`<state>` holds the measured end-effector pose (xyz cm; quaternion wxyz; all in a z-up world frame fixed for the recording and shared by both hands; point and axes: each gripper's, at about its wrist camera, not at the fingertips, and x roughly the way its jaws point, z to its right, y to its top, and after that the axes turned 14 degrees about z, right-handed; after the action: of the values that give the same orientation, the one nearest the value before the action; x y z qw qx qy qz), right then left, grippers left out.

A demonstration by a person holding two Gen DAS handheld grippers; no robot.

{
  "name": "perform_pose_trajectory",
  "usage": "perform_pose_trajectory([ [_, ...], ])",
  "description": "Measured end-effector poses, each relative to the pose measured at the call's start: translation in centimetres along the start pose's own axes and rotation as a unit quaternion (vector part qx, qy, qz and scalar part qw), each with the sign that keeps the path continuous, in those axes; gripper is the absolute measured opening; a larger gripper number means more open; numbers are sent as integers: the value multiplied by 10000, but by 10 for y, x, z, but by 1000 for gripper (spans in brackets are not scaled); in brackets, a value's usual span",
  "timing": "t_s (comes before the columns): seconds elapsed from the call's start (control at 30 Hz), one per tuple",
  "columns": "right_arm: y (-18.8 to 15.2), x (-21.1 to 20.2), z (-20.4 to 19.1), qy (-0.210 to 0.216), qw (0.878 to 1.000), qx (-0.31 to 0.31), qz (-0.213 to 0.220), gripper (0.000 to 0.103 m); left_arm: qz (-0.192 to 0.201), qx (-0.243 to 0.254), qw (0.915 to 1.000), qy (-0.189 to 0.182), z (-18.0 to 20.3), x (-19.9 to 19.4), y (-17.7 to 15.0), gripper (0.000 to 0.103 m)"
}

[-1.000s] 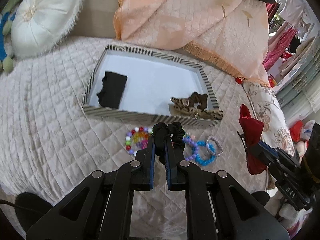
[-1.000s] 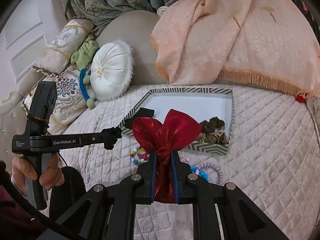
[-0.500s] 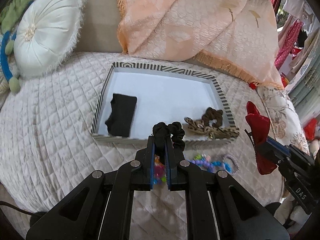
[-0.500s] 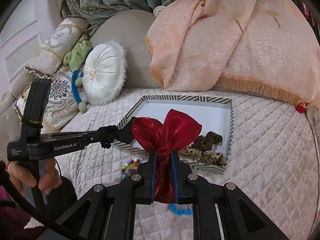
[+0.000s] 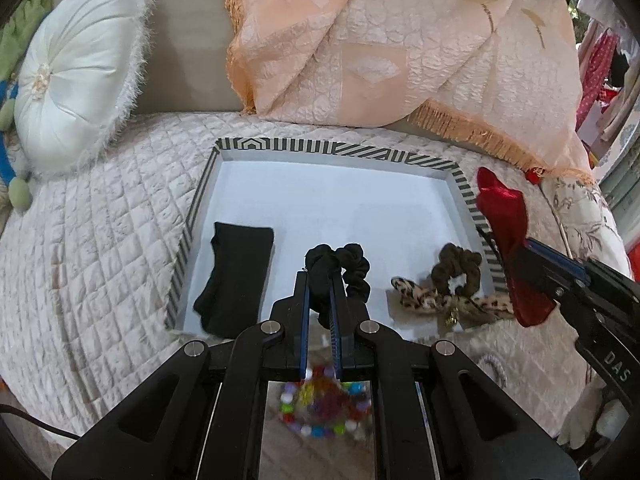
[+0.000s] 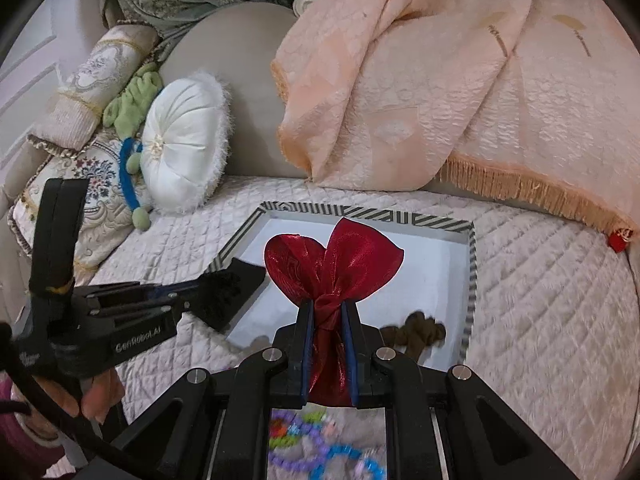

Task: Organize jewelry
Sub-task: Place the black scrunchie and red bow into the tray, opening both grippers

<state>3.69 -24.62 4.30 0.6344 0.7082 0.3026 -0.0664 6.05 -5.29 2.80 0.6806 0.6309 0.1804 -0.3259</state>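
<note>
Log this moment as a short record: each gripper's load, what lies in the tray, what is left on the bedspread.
left gripper: shut on black scrunchie
right gripper: shut on red bow
striped tray: holds black folded cloth, brown scrunchie, leopard-print tie
bedspread: bead bracelets outside the tray's near edge, blurred

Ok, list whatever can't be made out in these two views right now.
- Beaded bracelets, left wrist view: blurred and mostly hidden behind the left tool.
- Beaded bracelets, right wrist view: blurred, cut by the right tool.
- Brown scrunchie, right wrist view: lower part hidden by the tool.
</note>
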Motion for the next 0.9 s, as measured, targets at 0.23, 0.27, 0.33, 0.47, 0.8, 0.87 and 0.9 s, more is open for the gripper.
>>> perform_pose_trajectory([
  [0.23,5,55,32,-245,9991,199,-297,13,-314,-188,9993,14,-2,42,0,8],
  [0.27,4,65,38,-314,9987,199,-352,13,-361,-199,9991,24,-2,47,-1,8],
  [0.33,1,79,45,-414,9978,210,-476,13,-457,-196,9988,51,-3,57,-5,8],
  [0.47,-8,103,63,-631,9951,240,-727,13,-590,-166,9980,128,-7,69,-14,8],
  [0.8,-21,119,77,-807,9922,416,-857,13,-702,-119,9972,216,-10,82,-25,8],
  [0.87,-19,119,77,-732,9931,422,-816,17,-680,-140,9974,193,-10,81,-25,8],
  [0.9,-18,118,76,-684,9935,426,-800,25,-665,-154,9975,190,-9,80,-25,8],
])
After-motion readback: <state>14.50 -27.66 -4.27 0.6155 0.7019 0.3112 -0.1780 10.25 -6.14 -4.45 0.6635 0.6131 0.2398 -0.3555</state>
